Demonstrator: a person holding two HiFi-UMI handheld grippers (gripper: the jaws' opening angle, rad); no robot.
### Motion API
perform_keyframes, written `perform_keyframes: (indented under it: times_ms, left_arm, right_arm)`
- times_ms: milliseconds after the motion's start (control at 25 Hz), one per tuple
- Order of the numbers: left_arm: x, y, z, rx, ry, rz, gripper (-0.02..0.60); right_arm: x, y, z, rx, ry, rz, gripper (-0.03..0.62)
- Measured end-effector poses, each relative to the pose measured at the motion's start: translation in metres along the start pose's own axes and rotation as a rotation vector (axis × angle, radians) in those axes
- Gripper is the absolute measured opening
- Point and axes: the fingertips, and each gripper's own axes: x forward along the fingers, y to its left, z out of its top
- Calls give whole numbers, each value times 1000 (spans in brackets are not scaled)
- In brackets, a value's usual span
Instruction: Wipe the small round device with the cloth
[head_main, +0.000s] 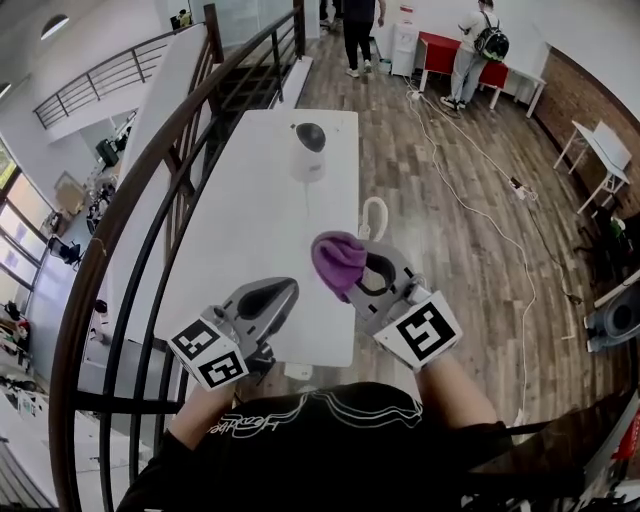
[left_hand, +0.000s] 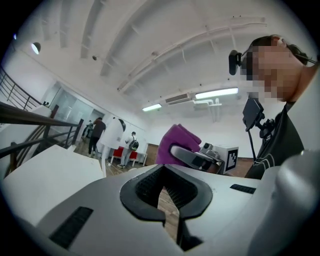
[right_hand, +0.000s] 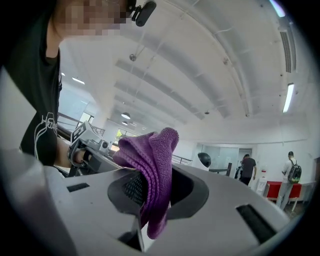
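Note:
The small round device (head_main: 309, 150), white with a black dome face, stands at the far end of the white table (head_main: 250, 240); it also shows small in the right gripper view (right_hand: 204, 160). My right gripper (head_main: 362, 268) is shut on a bunched purple cloth (head_main: 336, 258), held over the table's near right edge. In its own view the cloth (right_hand: 150, 155) hangs pinched between the jaws. My left gripper (head_main: 278, 295) hovers over the table's near left part, shut with nothing in it (left_hand: 165, 192). Both grippers are well short of the device.
A black metal stair railing (head_main: 150, 200) runs along the table's left side. A white cord loop (head_main: 372, 215) hangs off the table's right edge. A long cable (head_main: 480, 200) trails over the wooden floor. People stand by a red table (head_main: 470, 55) far back.

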Motion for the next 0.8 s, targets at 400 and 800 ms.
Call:
perform_keyframes:
  times_ms: [400,800]
  left_arm:
    - [0,-163,-62,40,43,5,8]
    - [-15,-234,-114,0,103,50,8]
  right_arm:
    - [-162,71,-40,206,83,81,58]
    - [-240,126,-55,392,132,152,58]
